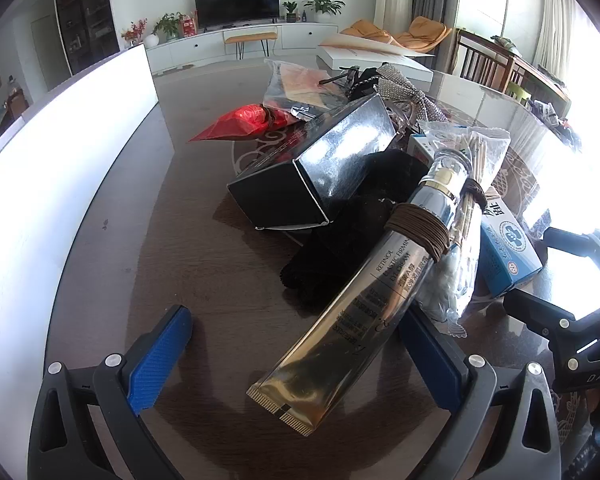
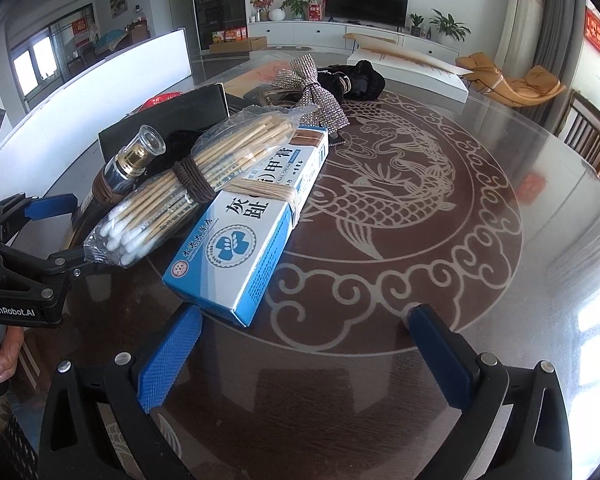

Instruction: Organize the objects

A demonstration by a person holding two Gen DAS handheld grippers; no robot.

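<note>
My left gripper [image 1: 296, 348] is open, its blue pads on either side of the crimped end of a silver-gold cream tube [image 1: 364, 292] bound with a brown cord. A bag of cotton swabs [image 1: 460, 240] leans beside the tube, next to a blue-and-white ointment box [image 1: 504, 252]. In the right wrist view my right gripper [image 2: 304, 344] is open and empty, just in front of the ointment box [image 2: 252, 236]. The swab bag [image 2: 204, 176] lies across that box and the tube [image 2: 132, 164].
A black box [image 1: 320, 176], black cloth [image 1: 352, 232], red packet [image 1: 236, 124] and clear bag [image 1: 296, 84] lie behind the tube. A rhinestone bow [image 2: 312, 88] and dark pouch [image 2: 356, 78] sit farther back. White panels [image 1: 72, 152] border the glass table [image 2: 420, 216].
</note>
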